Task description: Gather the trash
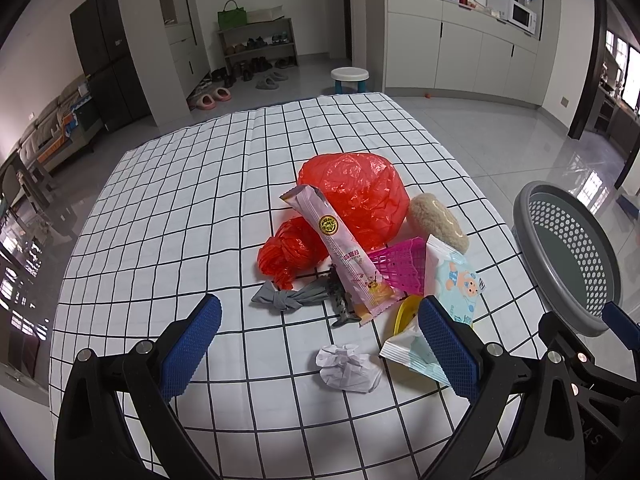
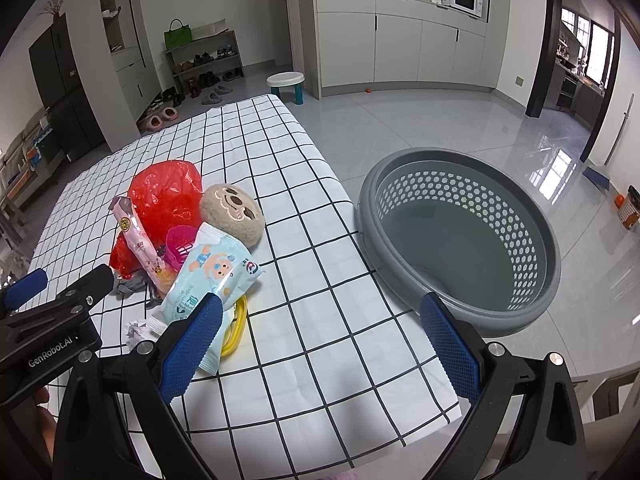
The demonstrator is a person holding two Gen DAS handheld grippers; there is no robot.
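The left tongs [image 1: 320, 344] stand wide apart and hold nothing, poised above the checked tabletop [image 1: 168, 208]. The right tongs [image 2: 320, 344] are likewise wide and empty, over the tabletop's near right part. Between the left tongs' fingers lies a crumpled white paper ball [image 1: 347, 368]. Just beyond it sit a grey knotted cloth [image 1: 286, 298], a yellow ring [image 1: 405, 313] and a pale blue wipes pack [image 1: 450, 280]. A pink snack wrapper [image 1: 340, 248] leans on a pink basket [image 1: 400, 264]. Farther back are red plastic bags [image 1: 356, 196] and a beige plush toy [image 1: 438, 222]. A grey perforated bin [image 2: 460, 240] stands on the floor just beside the tabletop's right edge.
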